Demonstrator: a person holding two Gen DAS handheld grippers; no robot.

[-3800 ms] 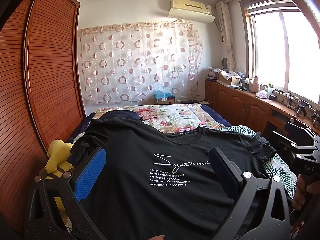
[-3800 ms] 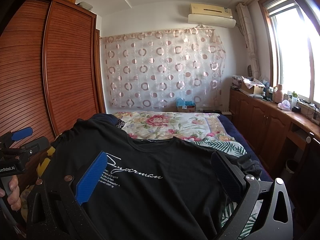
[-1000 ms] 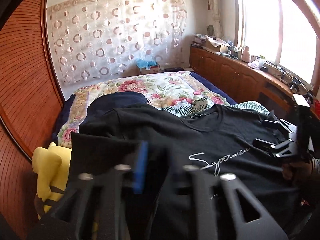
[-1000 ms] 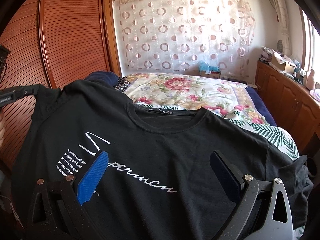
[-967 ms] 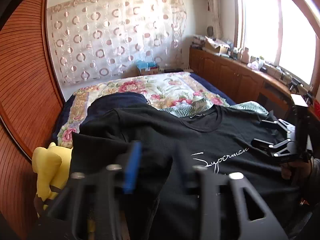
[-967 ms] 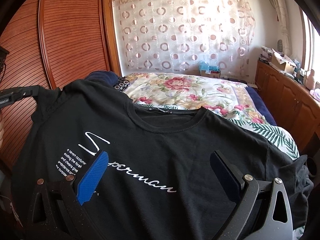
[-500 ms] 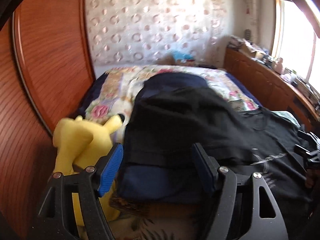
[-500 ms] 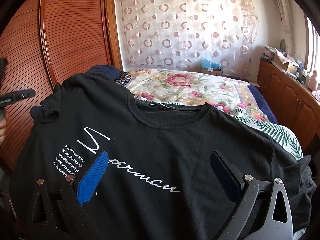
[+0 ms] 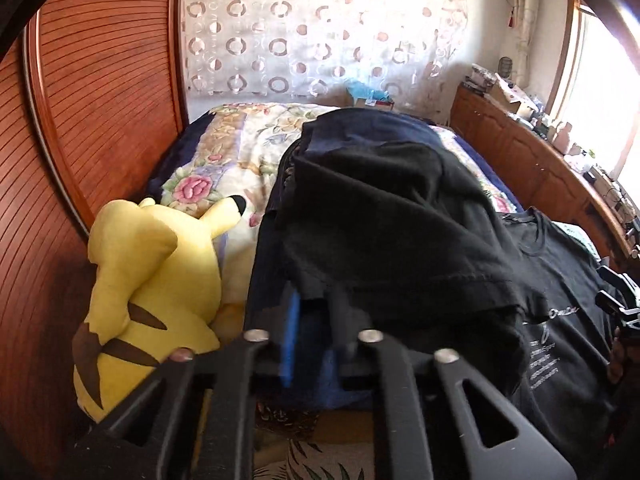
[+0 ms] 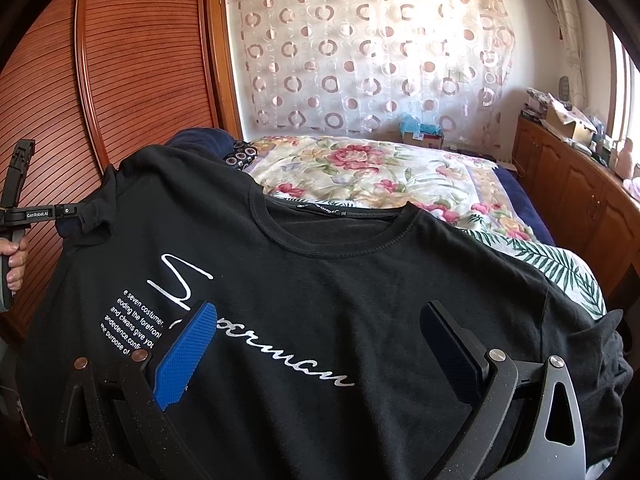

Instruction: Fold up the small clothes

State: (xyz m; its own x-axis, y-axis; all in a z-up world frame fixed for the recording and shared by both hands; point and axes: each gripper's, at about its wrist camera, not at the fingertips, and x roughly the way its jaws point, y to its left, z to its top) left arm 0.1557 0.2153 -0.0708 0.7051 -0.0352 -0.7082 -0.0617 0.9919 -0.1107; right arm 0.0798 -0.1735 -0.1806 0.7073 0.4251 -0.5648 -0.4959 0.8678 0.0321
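Note:
A black T-shirt (image 10: 360, 300) with white "Superman" lettering lies spread face up on the bed. My left gripper (image 9: 314, 316) is shut on the hem of the shirt's left sleeve (image 9: 400, 248), which drapes over its fingers. In the right wrist view the left gripper (image 10: 76, 212) pinches that sleeve at the far left. My right gripper (image 10: 316, 344) is open and empty, hovering just above the shirt's chest print. The right gripper also shows at the right edge of the left wrist view (image 9: 618, 304).
A yellow plush toy (image 9: 148, 280) sits at the bed's left edge by the wooden wardrobe (image 9: 80, 120). A dark blue garment (image 9: 360, 132) lies under the shirt. The floral bedspread (image 10: 380, 172) extends behind. Wooden cabinets (image 10: 580, 200) line the right wall.
My left gripper has swung left to the shirt's left sleeve, opened, then shut on the sleeve hem. My right gripper stays open over the print.

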